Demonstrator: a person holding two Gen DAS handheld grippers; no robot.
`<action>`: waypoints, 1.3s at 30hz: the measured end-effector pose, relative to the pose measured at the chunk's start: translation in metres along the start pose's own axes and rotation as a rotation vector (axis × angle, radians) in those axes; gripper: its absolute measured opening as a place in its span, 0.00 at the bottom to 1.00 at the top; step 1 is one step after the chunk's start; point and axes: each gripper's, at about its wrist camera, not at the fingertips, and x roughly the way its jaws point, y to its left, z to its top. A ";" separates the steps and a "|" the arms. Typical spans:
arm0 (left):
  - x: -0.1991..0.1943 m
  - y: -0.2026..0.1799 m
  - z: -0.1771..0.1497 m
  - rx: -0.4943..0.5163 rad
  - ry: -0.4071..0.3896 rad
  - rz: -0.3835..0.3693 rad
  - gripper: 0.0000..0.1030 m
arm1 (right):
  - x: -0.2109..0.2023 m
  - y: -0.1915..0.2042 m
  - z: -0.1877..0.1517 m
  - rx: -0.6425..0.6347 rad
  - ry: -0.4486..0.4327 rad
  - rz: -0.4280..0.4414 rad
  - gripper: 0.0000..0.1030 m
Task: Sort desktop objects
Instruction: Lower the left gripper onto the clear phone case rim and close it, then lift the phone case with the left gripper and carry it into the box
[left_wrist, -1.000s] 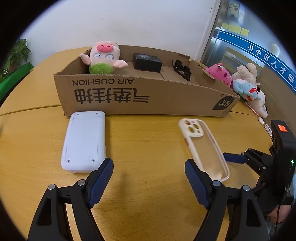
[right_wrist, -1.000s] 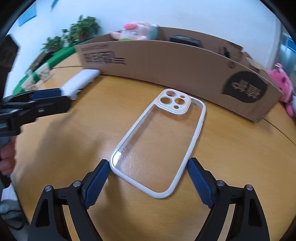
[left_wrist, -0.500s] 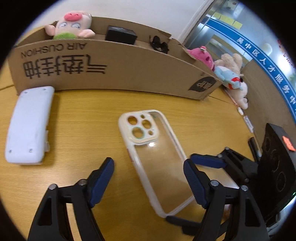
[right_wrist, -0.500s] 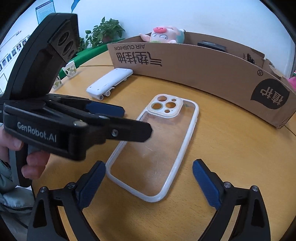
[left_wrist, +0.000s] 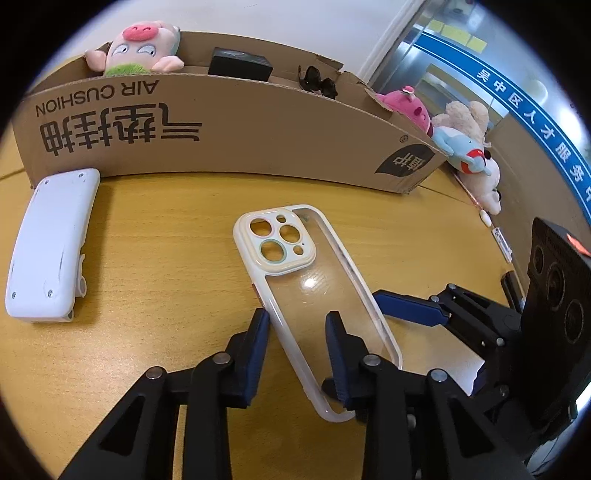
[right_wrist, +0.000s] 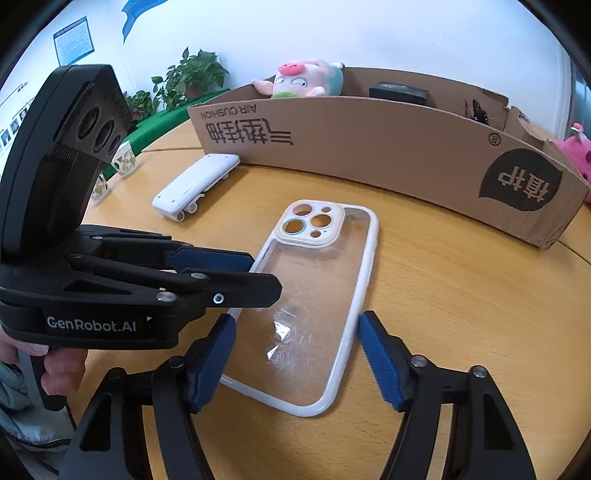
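A clear phone case (left_wrist: 321, 288) (right_wrist: 317, 280) with a white rim lies flat on the wooden table, camera cut-outs toward the box. My left gripper (left_wrist: 297, 319) (right_wrist: 264, 275) straddles the case's left long rim. One pad is outside the rim, the other over the clear back, and the jaws are closing with a gap left beside the rim. My right gripper (right_wrist: 295, 319) spans the case's near end. Its jaws are closing too, and both pads meet the long rims. One of its fingers (left_wrist: 406, 308) touches the right rim.
A long cardboard box (left_wrist: 240, 129) (right_wrist: 388, 155) stands behind the case, holding a pig plush (left_wrist: 136, 48), a black box (left_wrist: 240, 64) and sunglasses (left_wrist: 317, 81). A white device (left_wrist: 51, 240) (right_wrist: 199, 184) lies left of the case. Plush toys (left_wrist: 461, 140) sit right of the box, and a cup (right_wrist: 123, 160) stands far left.
My left gripper swung from near the white device to the phone case and narrowed over its left rim. My right gripper's jaws widened, then narrowed onto the case's sides. The case stayed put.
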 end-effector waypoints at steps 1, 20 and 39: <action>0.000 0.001 0.001 -0.018 0.004 -0.010 0.29 | 0.001 0.001 0.001 -0.003 0.007 0.008 0.80; -0.006 -0.002 0.000 -0.038 -0.007 -0.046 0.25 | 0.009 0.001 -0.001 0.045 0.019 -0.044 0.79; -0.017 -0.013 0.013 -0.007 -0.040 -0.068 0.23 | -0.005 -0.027 0.006 0.245 -0.041 0.114 0.79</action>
